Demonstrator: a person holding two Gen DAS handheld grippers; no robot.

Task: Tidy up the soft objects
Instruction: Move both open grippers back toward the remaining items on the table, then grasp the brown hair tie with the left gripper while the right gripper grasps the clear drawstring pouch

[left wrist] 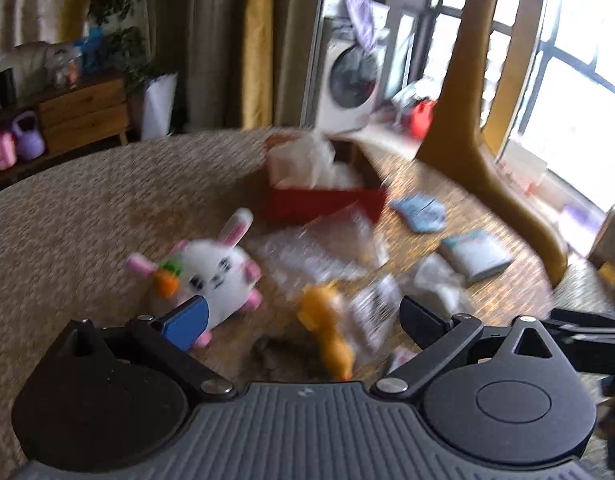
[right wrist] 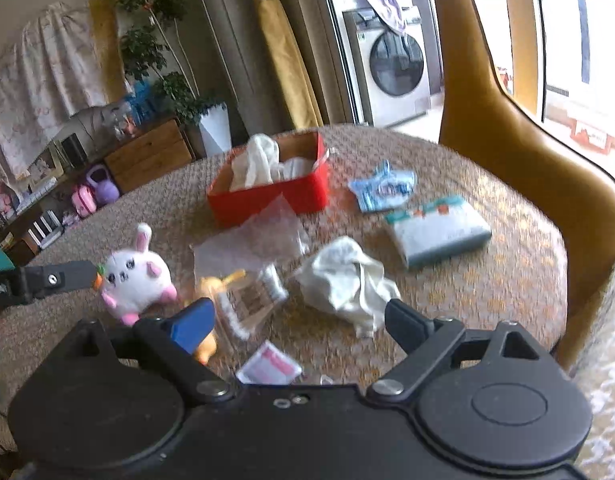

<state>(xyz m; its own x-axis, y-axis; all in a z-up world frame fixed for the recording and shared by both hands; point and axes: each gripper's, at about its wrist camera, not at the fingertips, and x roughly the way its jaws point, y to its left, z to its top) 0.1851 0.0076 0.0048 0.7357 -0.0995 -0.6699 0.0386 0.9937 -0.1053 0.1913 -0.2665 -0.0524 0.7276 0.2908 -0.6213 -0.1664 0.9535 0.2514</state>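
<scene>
A white plush rabbit [left wrist: 215, 272] [right wrist: 133, 276] with pink ears and a carrot lies on the round table. Beside it lies an orange plush toy [left wrist: 331, 328] [right wrist: 209, 284] partly in a clear wrapper. A crumpled white cloth [right wrist: 347, 276] [left wrist: 435, 280] rests near the middle. A red box [right wrist: 267, 192] [left wrist: 323, 200] behind holds white cloths. My left gripper [left wrist: 303, 316] is open above the orange toy, with nothing gripped. My right gripper [right wrist: 297, 320] is open between the orange toy and the white cloth, holding nothing. One finger of the left gripper [right wrist: 63, 276] shows at the left in the right wrist view.
A clear plastic bag [right wrist: 251, 240] lies in front of the box. A blue packet [right wrist: 383, 190], a tissue pack [right wrist: 439, 232] and a small pink-and-white sachet [right wrist: 269, 366] lie on the woven tablecloth [right wrist: 487, 300]. A yellow chair [right wrist: 519, 152] stands at the table's right side.
</scene>
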